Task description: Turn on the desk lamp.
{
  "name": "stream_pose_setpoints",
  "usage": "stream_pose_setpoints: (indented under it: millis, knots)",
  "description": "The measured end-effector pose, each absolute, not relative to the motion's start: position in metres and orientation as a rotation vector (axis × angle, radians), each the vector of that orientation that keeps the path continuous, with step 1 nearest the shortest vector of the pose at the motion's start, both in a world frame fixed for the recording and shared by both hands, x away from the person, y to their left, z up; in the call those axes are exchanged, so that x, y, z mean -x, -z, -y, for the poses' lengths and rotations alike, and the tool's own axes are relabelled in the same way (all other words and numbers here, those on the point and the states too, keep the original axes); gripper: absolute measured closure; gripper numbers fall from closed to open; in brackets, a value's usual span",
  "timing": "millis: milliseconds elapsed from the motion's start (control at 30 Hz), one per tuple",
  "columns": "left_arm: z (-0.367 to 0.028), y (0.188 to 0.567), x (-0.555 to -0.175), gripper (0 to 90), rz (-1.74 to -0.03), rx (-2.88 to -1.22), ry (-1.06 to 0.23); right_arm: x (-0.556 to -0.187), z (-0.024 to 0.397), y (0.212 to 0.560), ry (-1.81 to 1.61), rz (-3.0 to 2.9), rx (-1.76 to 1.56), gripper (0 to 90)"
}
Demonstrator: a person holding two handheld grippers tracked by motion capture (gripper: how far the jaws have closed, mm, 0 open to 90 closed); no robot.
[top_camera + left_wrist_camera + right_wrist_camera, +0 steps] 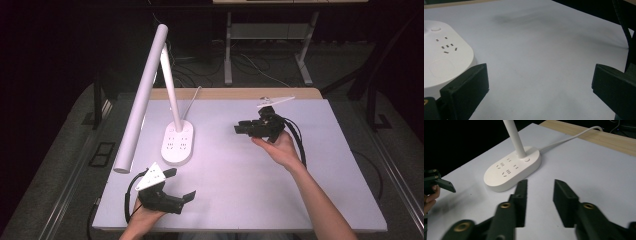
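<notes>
Lamp work is the step in hand, judging by where both claws aim: a white desk lamp [150, 95] stands on the left half of the white counter [300, 200], its oval base [177, 143] carrying sockets and a round button [526, 159] just beside the stem. The long lamp head [142, 97] slopes down toward the counter's near left edge, and the cord [569, 138] runs off the back.

At the left, the left claw [181, 184] rests low near the front edge, jaws spread wide with nothing between them; in the left gripper view one jaw sits just beside the base's rim. It should probably stay there as a brace, ready to pin the base if it slides.

Farther right, the right claw [241, 126] hangs above the counter, well apart from the base and pointed at it. Its jaws stand partly open and empty, a moderate gap, as the right gripper view shows.

If the aim is the button, I would narrow the jaws first so that one tip presses alone, then come down beside the stem without knocking it. If the aim is the stem or head, keep the gap, approach square, and close gently: the tall arm could tip the lamp if pushed sideways.
</notes>
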State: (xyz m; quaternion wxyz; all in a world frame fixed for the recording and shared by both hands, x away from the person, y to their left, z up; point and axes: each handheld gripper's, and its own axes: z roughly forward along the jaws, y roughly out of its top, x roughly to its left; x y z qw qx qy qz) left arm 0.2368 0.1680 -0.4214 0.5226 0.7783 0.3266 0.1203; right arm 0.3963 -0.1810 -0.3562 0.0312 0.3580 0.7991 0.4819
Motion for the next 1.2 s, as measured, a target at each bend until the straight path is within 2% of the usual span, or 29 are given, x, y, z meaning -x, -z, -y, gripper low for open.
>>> stream_pose_setpoints:
  millis: [67, 100, 133, 167, 233, 267, 333, 367, 400, 1200]
  knots:
    - [-0.168, 0.421, -0.237, 0.0, -0.782, -1.864, -0.289, -0.393, 0.188, 0.358, -1.475, -2.448, -1.127, 42.1]
    - [-0.168, 0.421, -0.237, 0.0, -0.779, -1.867, -0.289, -0.393, 0.188, 0.358, -1.475, -2.448, -1.127, 42.1]
    - [-0.168, 0.421, -0.237, 0.0, -0.778, -1.867, -0.289, -0.389, 0.195, 0.361, -1.471, -2.447, -1.135, 31.8]
    - [-0.168, 0.421, -0.237, 0.0, -0.777, -1.867, -0.287, -0.389, 0.195, 0.361, -1.471, -2.447, -1.135, 31.8]
    - [-0.167, 0.421, -0.236, 0.0, -0.773, -1.864, -0.284, -0.383, 0.200, 0.364, -1.445, -2.444, -1.135, 15.8]
    - [-0.167, 0.421, -0.236, 0.0, -0.773, -1.862, -0.283, -0.381, 0.203, 0.365, -1.435, -2.452, -1.134, 11.1]
    - [-0.167, 0.421, -0.236, 0.0, -0.773, -1.862, -0.283, -0.375, 0.209, 0.368, -1.419, -2.431, -1.155, 8.8]
    - [-0.167, 0.421, -0.236, 0.0, -0.775, -1.862, -0.282, -0.372, 0.212, 0.369, -1.417, -2.424, -1.159, 1.7]
    - [-0.167, 0.421, -0.236, 0.0, -0.774, -1.864, -0.282, -0.369, 0.215, 0.370, -1.413, -2.427, -1.170, 0.1]
    - [-0.166, 0.421, -0.237, 0.0, -0.771, -1.881, -0.278, -0.277, 0.287, 0.405, -1.439, -2.296, -1.298, 0.2]
